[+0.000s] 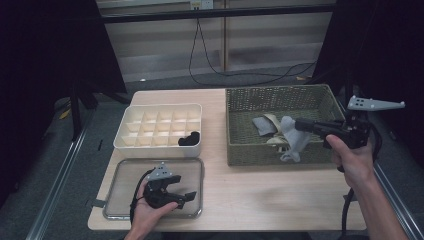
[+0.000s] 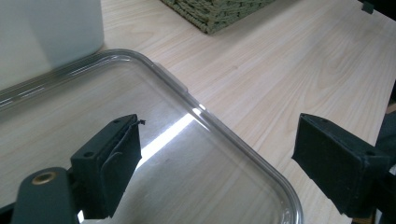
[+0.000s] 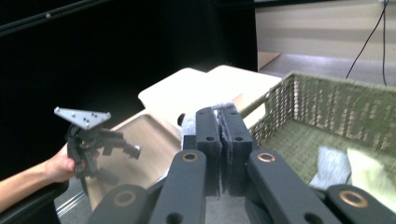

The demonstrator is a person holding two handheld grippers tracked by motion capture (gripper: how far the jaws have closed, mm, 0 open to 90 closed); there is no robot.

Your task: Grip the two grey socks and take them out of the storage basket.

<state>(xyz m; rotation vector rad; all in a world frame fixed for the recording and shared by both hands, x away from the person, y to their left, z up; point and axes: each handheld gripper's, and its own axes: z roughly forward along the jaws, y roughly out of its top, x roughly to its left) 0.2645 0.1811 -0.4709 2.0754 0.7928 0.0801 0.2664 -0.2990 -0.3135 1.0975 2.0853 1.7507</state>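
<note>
The right gripper (image 1: 300,125), right of centre in the high view, has its jaws pinched on a soft pale grey sock (image 1: 292,137) dangling over the olive woven wicker basket (image 1: 250,102). Looks light and floppy, so a grab near the cuff should stop it trailing on the basket rim. The left gripper (image 1: 190,196), jaws spread with nothing between them, hovers over the clear plastic lid (image 1: 112,197) at lower left. The cream compartment organiser (image 1: 131,111) has plenty of free cells, and bare table lies between it and the basket.
</note>
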